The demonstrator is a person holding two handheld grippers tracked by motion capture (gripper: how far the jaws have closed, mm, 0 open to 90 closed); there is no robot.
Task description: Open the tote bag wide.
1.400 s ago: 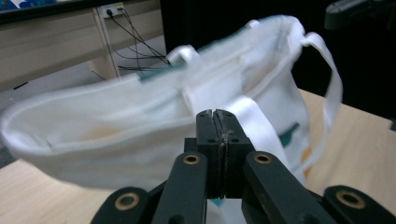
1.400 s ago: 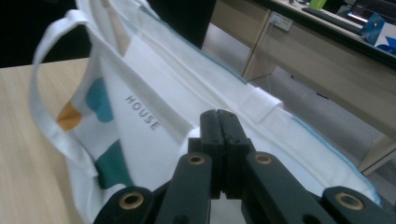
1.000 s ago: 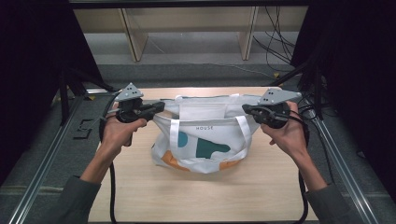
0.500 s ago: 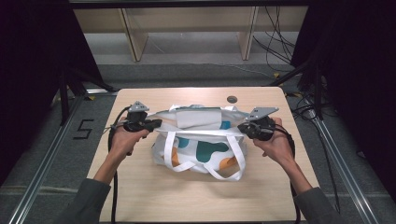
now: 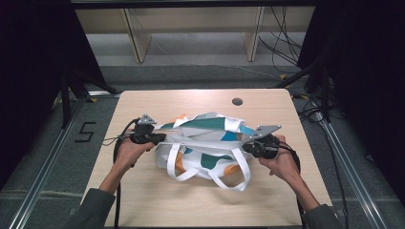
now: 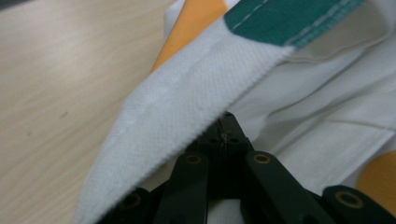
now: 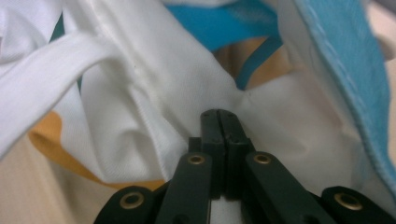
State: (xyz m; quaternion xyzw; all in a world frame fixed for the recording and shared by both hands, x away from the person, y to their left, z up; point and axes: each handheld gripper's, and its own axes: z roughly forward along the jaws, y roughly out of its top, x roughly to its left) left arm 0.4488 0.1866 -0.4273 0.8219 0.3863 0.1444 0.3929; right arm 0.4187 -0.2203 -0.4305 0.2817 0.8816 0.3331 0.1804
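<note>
Left hand-held gripper point(image 5: 154, 139) is clamped on the bag's left edge, and the right hand-held gripper point(image 5: 249, 147) is clamped on the opposite edge, so the tote bag point(image 5: 205, 145) lies slumped on the counter point(image 5: 143, 200) right between the two. From the left gripper view the jaws meet tight, with a fold of white woven fabric point(image 6: 187, 112) draped over their tips. From the right gripper view it's the same story: jaws pressed together, white cloth point(image 7: 154, 93) puckering around the pinch.

By the look of it this is a light, floppy thing: thin cloth that creases and sags wherever it isn't held, no stiffness at all, and nothing breakable about it. The weave looks grippy enough, not slippery, though a thin fold could creep out of a small pinch. The stitched rim at either end, or the white handle straps point(image 5: 191, 167) trailing just toward the person from both grippers, seem the surest places to take hold, since they're doubled and sewn.

Writing? None can be read on the bag from here. Beyond the counter, out past the left gripper, the floor carries a bold "5" point(image 5: 85, 132).
</note>
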